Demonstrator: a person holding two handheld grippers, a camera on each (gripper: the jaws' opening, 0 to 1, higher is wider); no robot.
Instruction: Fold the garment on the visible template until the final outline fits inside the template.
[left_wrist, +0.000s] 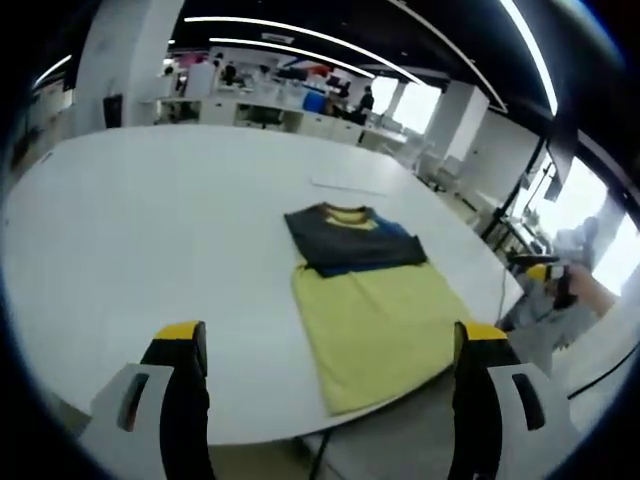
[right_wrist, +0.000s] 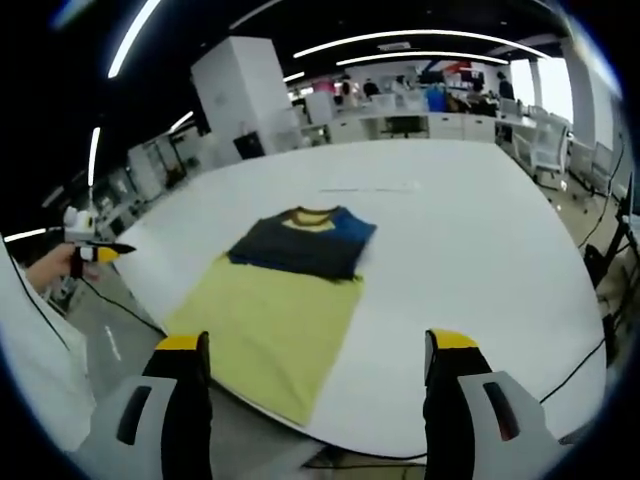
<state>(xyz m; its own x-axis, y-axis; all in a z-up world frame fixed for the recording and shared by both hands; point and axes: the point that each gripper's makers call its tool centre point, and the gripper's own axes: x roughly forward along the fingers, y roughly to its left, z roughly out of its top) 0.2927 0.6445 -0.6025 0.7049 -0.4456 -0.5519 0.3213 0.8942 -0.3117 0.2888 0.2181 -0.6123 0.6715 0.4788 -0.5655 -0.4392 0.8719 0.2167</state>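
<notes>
One folded garment (left_wrist: 355, 240) lies on a large white bench (left_wrist: 150, 240) in an open office, its dark top with a yellow collar and a blue edge resting on the far end of one yellow sheet (left_wrist: 385, 330) that serves as the template. The garment sits inside the sheet's width, and the sheet's near end reaches the bench edge. In the left gripper view, the left hand-held gripper (left_wrist: 328, 345) hangs above the near bench edge, its two yellow-tipped jaws spread wide and holding nothing. In the right gripper view, the same garment (right_wrist: 302, 243) and yellow sheet (right_wrist: 270, 325) lie on the bench (right_wrist: 470, 230), and the right hand-held gripper (right_wrist: 318, 345) is likewise spread wide and empty. One thin pale strip (left_wrist: 345, 186) lies on the bench beyond the garment.
</notes>
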